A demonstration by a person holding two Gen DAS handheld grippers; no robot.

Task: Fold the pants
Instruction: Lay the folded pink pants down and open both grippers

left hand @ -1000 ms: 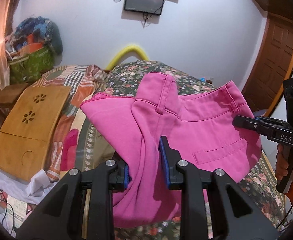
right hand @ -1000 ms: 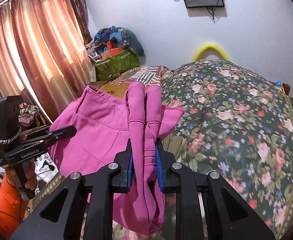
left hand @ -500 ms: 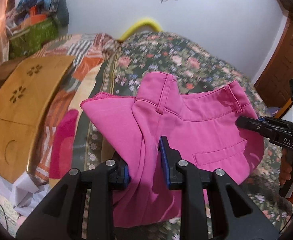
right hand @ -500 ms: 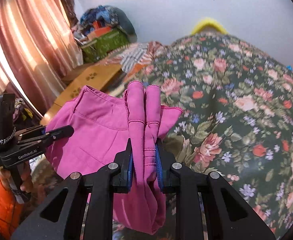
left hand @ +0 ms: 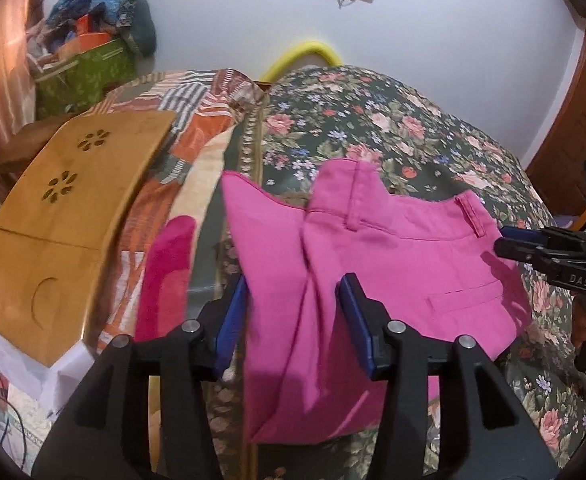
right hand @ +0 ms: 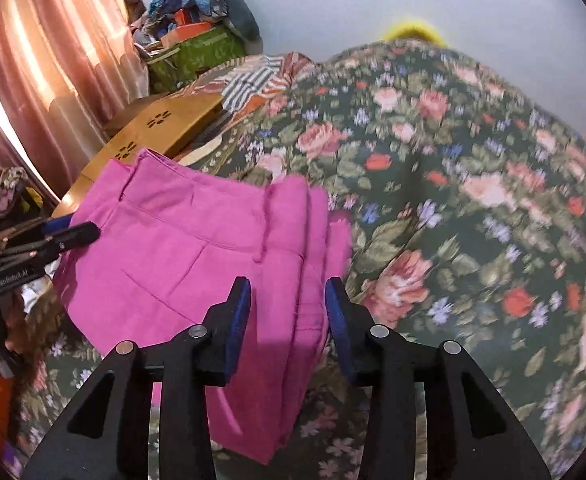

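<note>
The pink pants (left hand: 393, 264) lay on the floral bedspread (left hand: 413, 132) of the bed, already doubled into a short stack of layers, with the waistband and belt loops toward twelve o'clock in the left wrist view and a welt pocket at about three o'clock. The layered edges showed as ridges in the right wrist view, so at least one fold looked done.

The left hand-held gripper (left hand: 293, 312) was opening, its blue pads clear of the cloth on both sides though a fold of fabric still ran between them. The right hand-held gripper (right hand: 289, 312) was likewise opening, the stacked edge of the pants lying between its pads but no longer pinched.

Judging by this, the folded bundle had just been set down and let go. What was left seemed minor: perhaps smoothing the uneven top edge at eleven o'clock, or one more fold to tidy the stack.
</note>
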